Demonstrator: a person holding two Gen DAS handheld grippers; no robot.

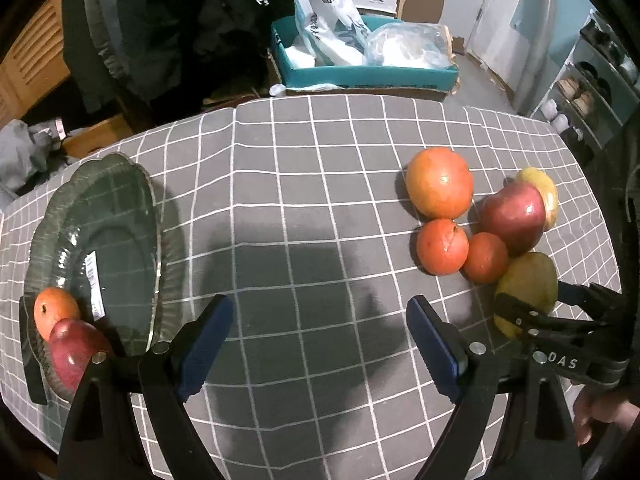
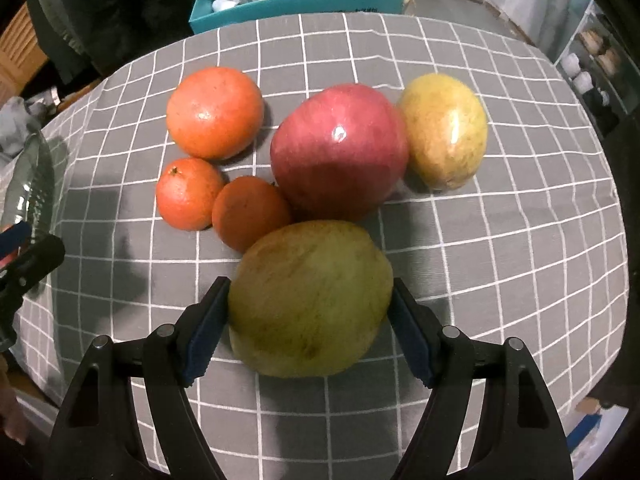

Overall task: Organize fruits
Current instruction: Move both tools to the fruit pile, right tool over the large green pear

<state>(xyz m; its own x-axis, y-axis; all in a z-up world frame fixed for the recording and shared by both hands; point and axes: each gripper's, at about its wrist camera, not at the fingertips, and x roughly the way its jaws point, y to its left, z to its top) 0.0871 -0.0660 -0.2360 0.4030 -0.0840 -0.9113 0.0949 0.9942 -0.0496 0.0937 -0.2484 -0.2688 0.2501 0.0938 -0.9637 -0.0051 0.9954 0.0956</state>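
Gray checked cloth [image 1: 320, 208] covers the table, with a teal box [image 1: 360, 74] of plastic bags beyond its far edge. At the cloth's left side sits a glass plate [image 1: 100, 216], holding a small orange [image 1: 54, 306] and a red apple [image 1: 76, 350] at its near end. The left gripper [image 1: 320, 344] hangs over bare cloth between plate and fruit pile, its blue-padded jaws wide apart with nothing between them. The right gripper [image 2: 310, 328] is clamped on a green-yellow mango [image 2: 310, 298], both pads pressing its sides at the near edge of the pile. Just behind the mango lie a large red apple [image 2: 340, 150], a yellow mango [image 2: 444, 130], a large orange [image 2: 214, 112] and two small oranges [image 2: 188, 194], clustered and mostly touching.
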